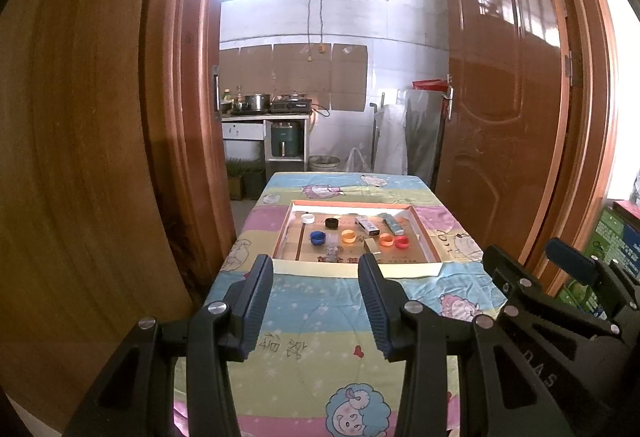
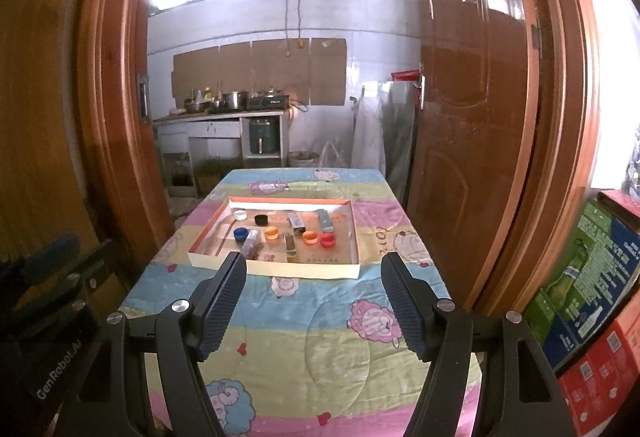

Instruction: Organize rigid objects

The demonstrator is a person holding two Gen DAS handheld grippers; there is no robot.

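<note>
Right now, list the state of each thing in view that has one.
left hand-held gripper: open, empty, above the cloth
right hand-held gripper: open, empty, above the cloth
tray: uncovered, flat on the table
door: open
red cap: open side up, in the tray
blue cap: open side up, in the tray
</note>
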